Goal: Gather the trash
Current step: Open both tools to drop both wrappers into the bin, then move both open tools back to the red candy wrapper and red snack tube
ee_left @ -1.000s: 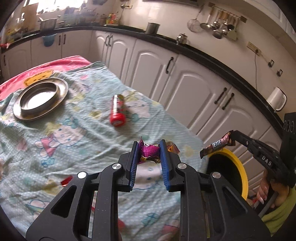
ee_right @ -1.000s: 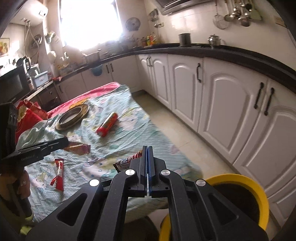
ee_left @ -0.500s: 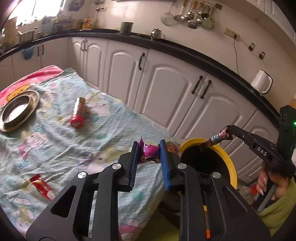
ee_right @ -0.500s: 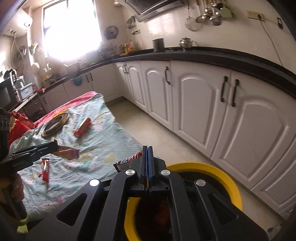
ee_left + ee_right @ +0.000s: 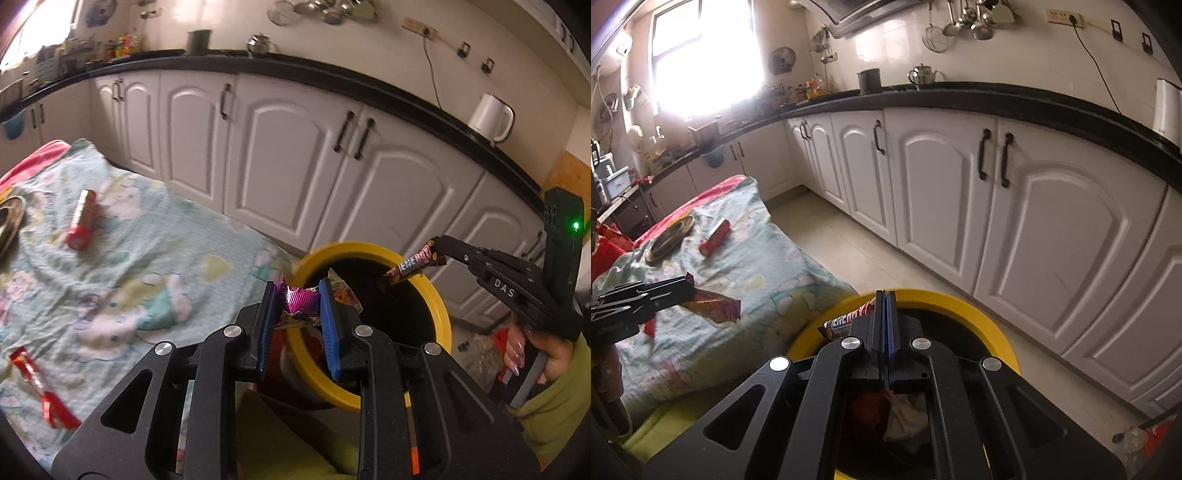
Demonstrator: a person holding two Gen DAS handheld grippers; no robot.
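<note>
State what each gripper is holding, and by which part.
The left gripper pinches a crumpled pink foil wrapper across its middle. The right gripper clamps a chocolate bar wrapper by one end.

I stand in a home kitchen: white cabinets, black counter, hanging ladles, a kettle.

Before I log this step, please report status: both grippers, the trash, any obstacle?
Left gripper shut on pink wrapper, at yellow bin rim. Right gripper shut on candy bar, over bin. Nothing blocking.
</note>
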